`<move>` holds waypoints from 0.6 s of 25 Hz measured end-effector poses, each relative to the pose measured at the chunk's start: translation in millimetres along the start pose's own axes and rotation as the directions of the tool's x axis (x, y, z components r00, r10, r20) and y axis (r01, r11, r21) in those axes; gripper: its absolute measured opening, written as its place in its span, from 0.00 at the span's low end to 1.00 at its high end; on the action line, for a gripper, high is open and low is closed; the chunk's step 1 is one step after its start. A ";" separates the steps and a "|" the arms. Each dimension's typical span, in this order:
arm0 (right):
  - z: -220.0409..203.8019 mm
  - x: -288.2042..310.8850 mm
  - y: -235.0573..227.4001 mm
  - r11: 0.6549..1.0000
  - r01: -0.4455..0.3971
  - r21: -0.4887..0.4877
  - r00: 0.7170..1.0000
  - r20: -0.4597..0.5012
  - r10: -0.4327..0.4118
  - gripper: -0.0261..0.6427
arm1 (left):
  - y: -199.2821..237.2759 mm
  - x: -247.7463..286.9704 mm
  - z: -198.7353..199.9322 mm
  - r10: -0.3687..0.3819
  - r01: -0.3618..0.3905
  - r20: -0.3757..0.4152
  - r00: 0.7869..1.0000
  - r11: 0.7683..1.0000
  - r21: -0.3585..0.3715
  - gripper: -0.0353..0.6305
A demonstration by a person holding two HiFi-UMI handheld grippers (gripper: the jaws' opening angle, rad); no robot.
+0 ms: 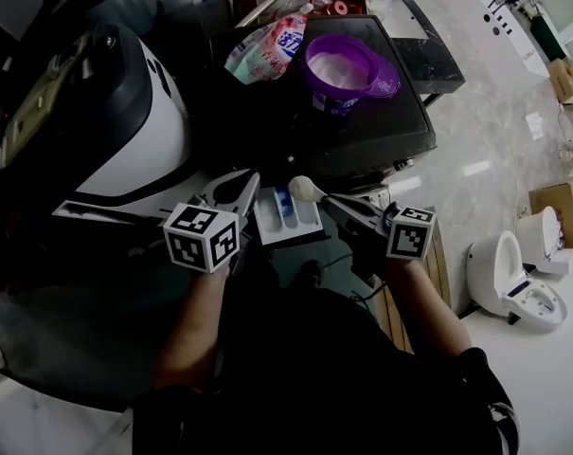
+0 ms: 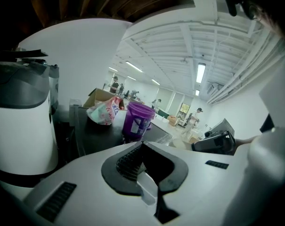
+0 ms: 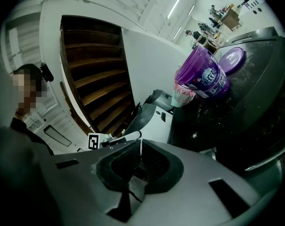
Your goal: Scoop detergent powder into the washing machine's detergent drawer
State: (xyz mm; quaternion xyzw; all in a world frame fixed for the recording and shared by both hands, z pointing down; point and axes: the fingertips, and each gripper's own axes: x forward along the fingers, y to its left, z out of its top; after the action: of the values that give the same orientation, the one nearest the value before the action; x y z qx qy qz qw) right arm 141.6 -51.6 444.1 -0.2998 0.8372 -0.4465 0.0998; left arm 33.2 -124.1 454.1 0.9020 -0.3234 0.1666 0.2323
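- The right gripper (image 1: 331, 204) has its ribbed jaws pinched on the thin handle of a white scoop (image 1: 303, 189), whose rounded bowl sits over the drawer.
- The left gripper (image 1: 246, 186) has its jaws pressed together at the drawer's 10 o'clock corner.
- The white plastic drawer (image 1: 267, 224) juts open, with a blue compartment inside.
- At 1 o'clock of the drawer, a round purple tub (image 1: 341, 69) of pale powder stands on the glossy dark machine top (image 1: 267, 121).
- A crinkled bag (image 1: 265, 50) lies beside the tub.

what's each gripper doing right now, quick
left gripper: closed, jaws tip to tip, nothing between them
right gripper: closed on the handle of a white plastic scoop
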 end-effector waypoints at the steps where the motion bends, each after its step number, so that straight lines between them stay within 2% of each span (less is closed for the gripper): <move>1: -3.1 0.4 -1.9 1.000 0.002 0.001 1.000 -0.001 -0.002 0.07 | 1.1 -0.4 -1.1 0.002 -0.002 -0.001 1.000 1.000 -0.003 0.07; 15: -59.8 4.2 -37.6 0.997 0.077 -0.001 0.993 -0.094 -0.077 0.07 | 9.8 -1.7 -14.5 0.022 -0.023 -0.018 1.000 0.999 -0.031 0.07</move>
State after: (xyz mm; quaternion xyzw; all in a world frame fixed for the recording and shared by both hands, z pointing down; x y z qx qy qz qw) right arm 127.7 -28.8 509.7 -0.3103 0.8282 -0.4646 0.0434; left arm 23.3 -122.3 468.5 0.8930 -0.3340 0.1722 0.2475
